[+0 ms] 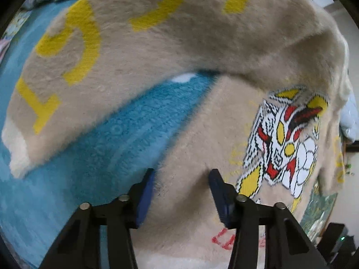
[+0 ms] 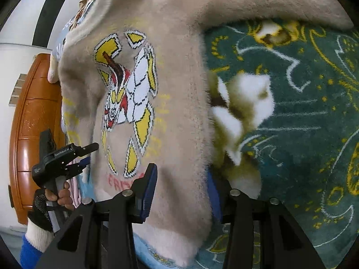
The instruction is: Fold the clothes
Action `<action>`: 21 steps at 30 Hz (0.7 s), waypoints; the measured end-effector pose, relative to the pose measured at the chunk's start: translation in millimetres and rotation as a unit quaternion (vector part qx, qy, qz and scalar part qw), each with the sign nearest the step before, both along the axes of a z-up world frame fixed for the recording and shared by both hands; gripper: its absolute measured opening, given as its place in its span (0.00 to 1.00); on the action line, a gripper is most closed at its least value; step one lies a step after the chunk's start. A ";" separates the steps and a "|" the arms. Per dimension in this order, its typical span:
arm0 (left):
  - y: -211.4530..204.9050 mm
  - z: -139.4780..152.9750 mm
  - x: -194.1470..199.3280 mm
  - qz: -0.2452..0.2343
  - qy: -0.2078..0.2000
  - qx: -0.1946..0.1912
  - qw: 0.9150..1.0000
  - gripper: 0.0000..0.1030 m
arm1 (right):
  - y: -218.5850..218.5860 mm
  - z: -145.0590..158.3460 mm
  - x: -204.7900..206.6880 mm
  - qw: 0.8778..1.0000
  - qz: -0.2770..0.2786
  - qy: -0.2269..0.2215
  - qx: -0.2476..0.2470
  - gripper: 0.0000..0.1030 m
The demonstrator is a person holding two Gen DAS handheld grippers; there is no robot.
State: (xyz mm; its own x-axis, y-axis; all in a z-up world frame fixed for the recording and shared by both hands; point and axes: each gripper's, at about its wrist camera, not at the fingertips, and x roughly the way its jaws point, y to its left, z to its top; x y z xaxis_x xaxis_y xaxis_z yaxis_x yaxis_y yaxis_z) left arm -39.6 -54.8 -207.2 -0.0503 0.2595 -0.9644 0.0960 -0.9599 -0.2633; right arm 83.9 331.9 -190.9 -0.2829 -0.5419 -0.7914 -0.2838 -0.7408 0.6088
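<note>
The left gripper (image 1: 181, 192) has its jaws standing apart with the lower part of the sweater (image 1: 202, 134) lying between and under them; nothing shows the blue pads (image 1: 145, 192) biting cloth. The right gripper (image 2: 181, 192) likewise has its jaws spread, straddling the sweater's side edge near the hem, the fuzzy cloth bulging between them; whether the far pad presses it cannot be made out. Ahead of the left gripper one sleeve (image 1: 101, 56) with yellow letters sweeps across over a blue blanket (image 1: 101, 134); right of it sits the printed figure (image 1: 285, 143). From the right gripper the same figure lies ahead and to the left, a green rug (image 2: 303, 112) to the right, and the left gripper, held in a gloved hand (image 2: 51, 197), low on the left. This looks like an early step: the sweater is spread out, sleeves not yet folded in. Next, each gripper would need to close on an edge and carry it inward. The hem, collar and other sleeve are cut off or blurred.
</note>
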 end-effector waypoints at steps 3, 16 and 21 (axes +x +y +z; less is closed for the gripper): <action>6.1 6.6 4.8 -0.017 0.002 -0.005 1.000 0.20 | 1.2 3.8 -1.8 1.000 0.001 -0.003 -0.009 0.15; 79.2 62.6 98.7 -0.171 0.022 0.063 0.983 0.12 | 45.3 85.8 -11.8 0.992 0.061 0.034 0.104 0.09; 88.4 72.9 112.9 -0.217 0.013 0.057 0.974 0.12 | 58.2 73.9 12.9 0.990 0.066 -0.005 0.122 0.09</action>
